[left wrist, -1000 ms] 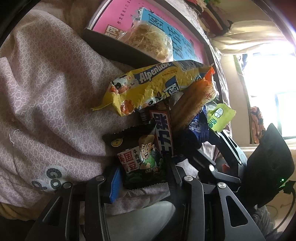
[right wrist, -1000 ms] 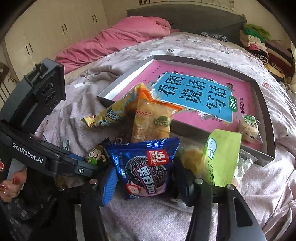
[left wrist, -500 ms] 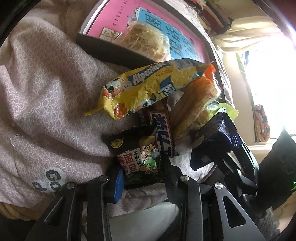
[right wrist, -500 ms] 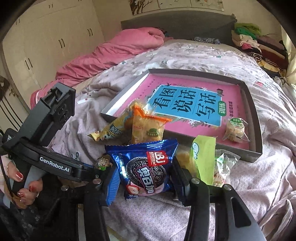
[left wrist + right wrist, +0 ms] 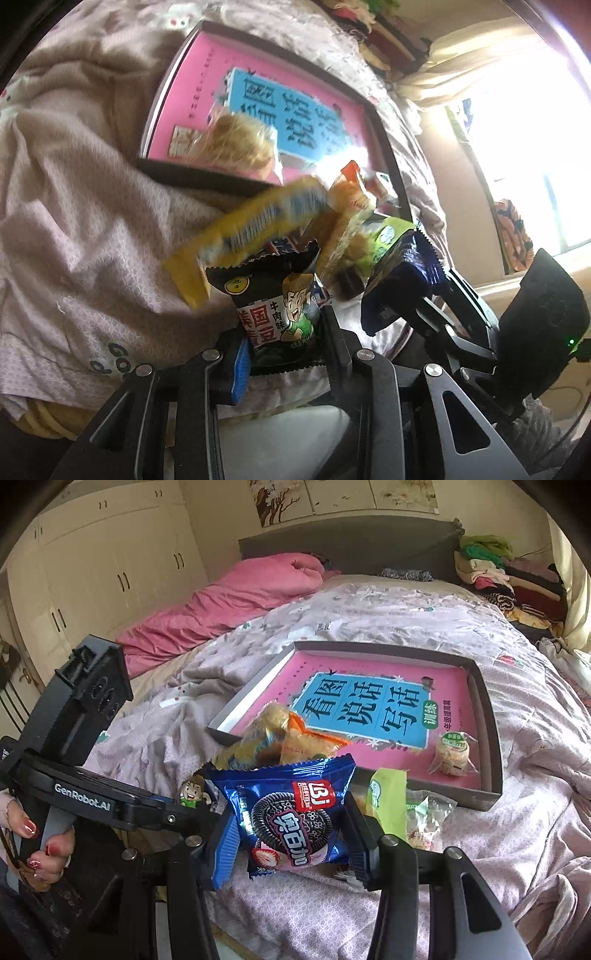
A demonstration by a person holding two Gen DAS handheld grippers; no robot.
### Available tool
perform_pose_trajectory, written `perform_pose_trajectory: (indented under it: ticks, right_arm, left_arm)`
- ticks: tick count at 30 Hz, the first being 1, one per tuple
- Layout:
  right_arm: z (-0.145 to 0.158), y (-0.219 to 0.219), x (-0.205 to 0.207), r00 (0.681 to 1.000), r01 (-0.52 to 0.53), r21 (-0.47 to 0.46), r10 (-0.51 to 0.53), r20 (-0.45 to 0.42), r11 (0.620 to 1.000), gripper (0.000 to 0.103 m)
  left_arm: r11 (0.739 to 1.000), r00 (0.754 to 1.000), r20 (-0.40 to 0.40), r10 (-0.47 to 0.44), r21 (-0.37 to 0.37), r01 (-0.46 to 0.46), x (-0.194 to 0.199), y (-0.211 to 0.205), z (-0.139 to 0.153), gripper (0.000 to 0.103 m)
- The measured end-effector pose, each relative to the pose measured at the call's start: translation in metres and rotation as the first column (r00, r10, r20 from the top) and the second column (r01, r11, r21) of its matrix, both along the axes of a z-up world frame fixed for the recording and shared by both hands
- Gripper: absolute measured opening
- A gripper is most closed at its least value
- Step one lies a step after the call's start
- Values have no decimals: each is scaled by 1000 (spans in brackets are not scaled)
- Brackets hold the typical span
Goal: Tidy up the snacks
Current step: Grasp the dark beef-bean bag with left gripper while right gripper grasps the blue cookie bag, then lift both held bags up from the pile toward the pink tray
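The left gripper (image 5: 282, 343) clamps a black bean packet (image 5: 275, 302); the right gripper (image 5: 290, 834) clamps a blue cookie packet (image 5: 291, 812), both above the bedspread (image 5: 535, 812). Only the right view shows the wrapped cake (image 5: 452, 751) in the tray (image 5: 491, 716).

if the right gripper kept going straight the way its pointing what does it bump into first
Most likely the orange snack packet lying just beyond the blue cookie pack that the right gripper holds. After that comes the near wall of the tray. Depth is hard to judge through the fisheye.
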State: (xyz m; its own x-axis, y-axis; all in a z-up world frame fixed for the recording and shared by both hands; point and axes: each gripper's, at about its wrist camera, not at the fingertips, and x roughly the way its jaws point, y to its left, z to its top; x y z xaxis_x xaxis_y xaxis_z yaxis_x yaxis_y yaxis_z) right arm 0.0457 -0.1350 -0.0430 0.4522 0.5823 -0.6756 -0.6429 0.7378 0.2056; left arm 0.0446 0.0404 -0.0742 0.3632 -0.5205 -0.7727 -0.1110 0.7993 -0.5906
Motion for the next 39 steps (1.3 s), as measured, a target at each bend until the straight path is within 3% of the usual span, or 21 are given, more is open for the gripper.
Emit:
perform_pose_trajectory:
  ticks: [6, 18, 27, 39]
  right_arm:
    - [5, -4, 0, 1000, 10, 19, -10, 7, 1000, 51]
    - [2, -3, 1, 1000, 14, 16, -14, -14, 1000, 51]
    - [10, -8, -2, 999, 32, 29, -33, 28, 999, 51]
    - [33, -19, -1, 992, 85, 64, -91, 93, 994, 51]
  left_arm:
    - [1000, 1000, 1, 5, 3, -5, -4, 3, 4, 35]
    - [994, 994, -32, 103, -34, -104, -16, 41, -4, 35]
    - [990, 989, 26, 143, -12, -143, -21, 56, 13, 35]
    - [989, 983, 131, 130, 59, -139, -11, 54, 43, 35]
